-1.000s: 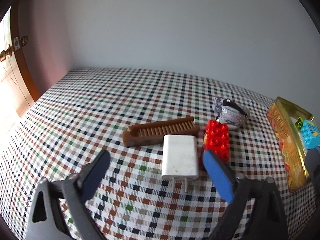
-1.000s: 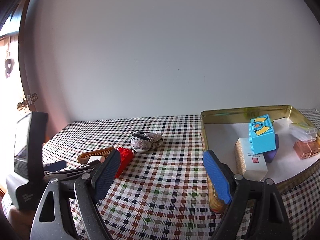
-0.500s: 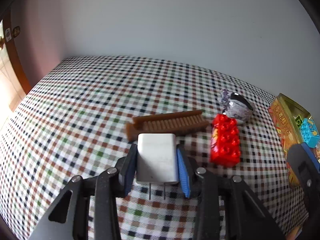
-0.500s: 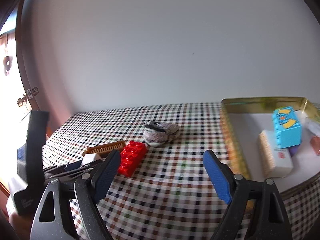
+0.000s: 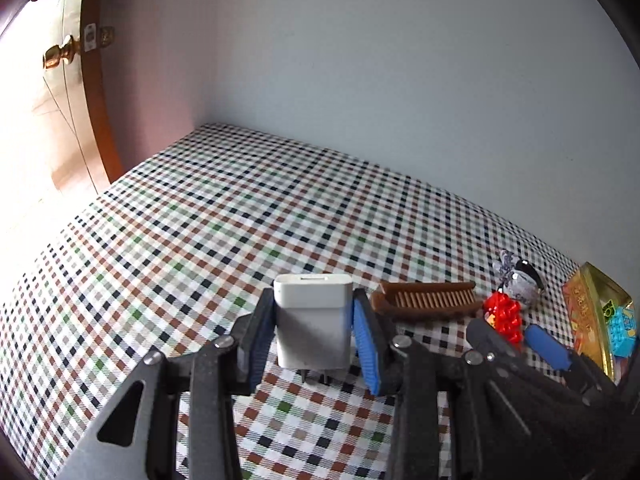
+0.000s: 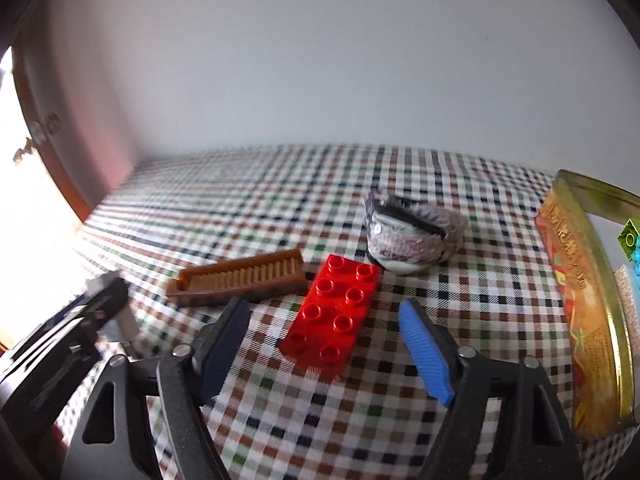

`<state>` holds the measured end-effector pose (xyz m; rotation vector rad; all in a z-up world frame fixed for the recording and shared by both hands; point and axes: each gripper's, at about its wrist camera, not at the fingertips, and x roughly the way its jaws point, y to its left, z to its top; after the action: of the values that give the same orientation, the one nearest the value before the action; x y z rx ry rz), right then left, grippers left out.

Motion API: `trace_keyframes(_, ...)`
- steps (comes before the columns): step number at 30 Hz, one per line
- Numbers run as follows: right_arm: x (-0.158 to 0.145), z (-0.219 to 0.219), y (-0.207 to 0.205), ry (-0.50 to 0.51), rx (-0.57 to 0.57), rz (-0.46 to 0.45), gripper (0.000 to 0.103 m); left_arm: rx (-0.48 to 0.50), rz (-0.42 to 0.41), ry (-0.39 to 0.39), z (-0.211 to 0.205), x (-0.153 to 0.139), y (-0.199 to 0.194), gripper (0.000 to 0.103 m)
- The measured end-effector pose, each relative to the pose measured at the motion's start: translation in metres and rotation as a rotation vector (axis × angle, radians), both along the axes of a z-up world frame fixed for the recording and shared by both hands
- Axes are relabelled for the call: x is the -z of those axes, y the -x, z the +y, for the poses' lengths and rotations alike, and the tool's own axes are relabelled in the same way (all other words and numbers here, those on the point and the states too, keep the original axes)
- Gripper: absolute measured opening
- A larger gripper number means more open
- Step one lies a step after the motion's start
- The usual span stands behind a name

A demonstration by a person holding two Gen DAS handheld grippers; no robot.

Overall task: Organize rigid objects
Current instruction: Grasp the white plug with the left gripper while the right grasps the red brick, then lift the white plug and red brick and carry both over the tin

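Note:
My left gripper (image 5: 313, 301) is shut on a white plug charger (image 5: 312, 320), held a little above the checked tablecloth with its prongs pointing back at me. A flat red brick (image 6: 336, 316) lies between the blue pads of my right gripper (image 6: 324, 312). Those jaws are closing, and a gap still shows on each side of the brick. In the left wrist view the right gripper's fingers (image 5: 544, 346) reach in beside the red brick (image 5: 504, 316). At the left edge of the right wrist view the left gripper (image 6: 92, 320) appears blurred.
A brown comb (image 6: 240, 278) lies left of the brick, with a grey patterned pouch-like thing (image 6: 412, 236) behind it. A gold tin (image 6: 576, 280) at the right holds a blue brick (image 5: 622, 330) and other items. A wall runs along the table's far edge; a door with a brass knob (image 5: 60, 54) stands left.
My left gripper closed on the white charger and lifted it off the cloth. The right gripper swung left and down from the tin to the red brick, its jaws narrowing.

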<state>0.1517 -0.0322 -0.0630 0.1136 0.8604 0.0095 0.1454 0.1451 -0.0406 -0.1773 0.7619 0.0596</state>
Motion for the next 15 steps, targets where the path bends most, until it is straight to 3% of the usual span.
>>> trace_keyframes(3,0.002,0.002,-0.006,0.008,0.018,0.015,0.064,-0.010,-0.008,-0.031,0.007,-0.005,0.007,0.037)
trace_keyframes(6,0.003,0.006,-0.008,0.051,0.012,0.024,0.045,-0.001,-0.002,-0.014,0.008,-0.006,0.006,0.037)
trace_keyframes(7,0.003,0.006,-0.006,0.050,-0.011,0.021,0.034,-0.005,-0.003,-0.013,0.007,-0.007,0.004,0.037)
trace_keyframes(12,0.002,-0.009,0.007,-0.001,-0.071,0.010,0.034,-0.004,-0.014,-0.034,-0.006,-0.002,0.005,0.037)
trace_keyframes(15,-0.006,-0.032,0.031,-0.071,-0.081,-0.060,0.034,0.005,-0.023,-0.045,-0.015,0.006,0.010,0.037)
